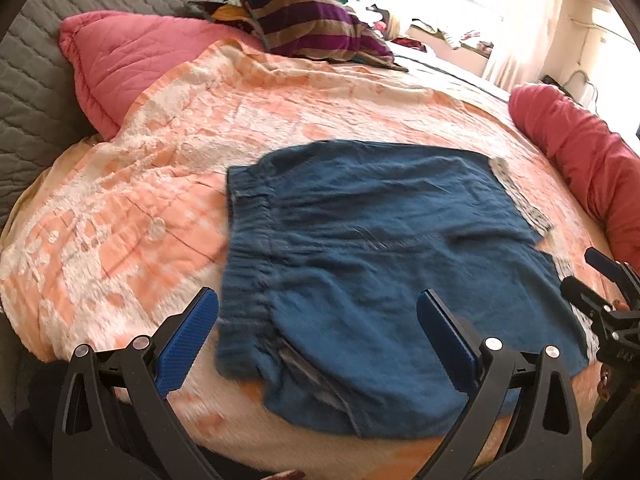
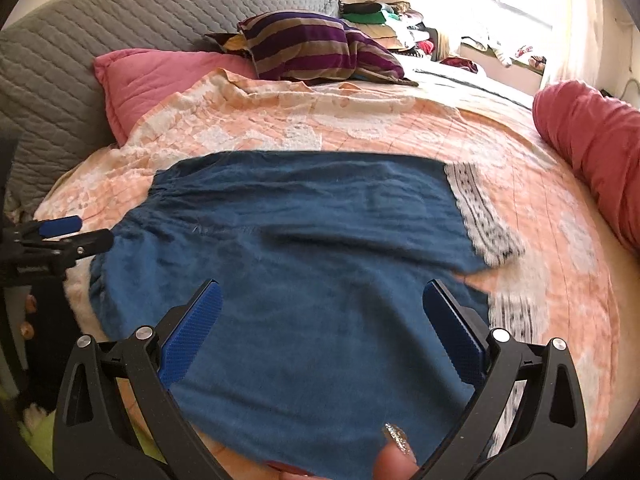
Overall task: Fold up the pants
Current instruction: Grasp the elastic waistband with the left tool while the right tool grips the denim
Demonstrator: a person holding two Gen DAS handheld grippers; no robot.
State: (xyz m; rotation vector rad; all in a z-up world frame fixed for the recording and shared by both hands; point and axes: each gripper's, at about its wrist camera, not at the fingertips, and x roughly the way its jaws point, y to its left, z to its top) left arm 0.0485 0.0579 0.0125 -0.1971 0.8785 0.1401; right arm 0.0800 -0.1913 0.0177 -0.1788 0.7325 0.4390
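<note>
While a grey quilted headboard (image 2: 120, 20) backs the scene, a bed spread with an orange-and-white patterned blanket (image 1: 160, 152) fills both views. Spread flat on that blanket, near its front edge, lie the blue fabric pants (image 2: 304, 248) with black-and-white patterned leg cuffs (image 2: 484, 216), elastic waistband to the left. A red rolled bolster (image 2: 592, 148) lies right, a pink quilted pillow (image 1: 132, 56) and striped purple-and-tan pillow (image 1: 312, 20) behind. Above the pants, the left gripper (image 1: 316, 320) and right gripper (image 2: 322, 312) hover with jaws spread wide, holding nothing. A glitter-nailed finger (image 2: 394, 456) shows below.
</note>
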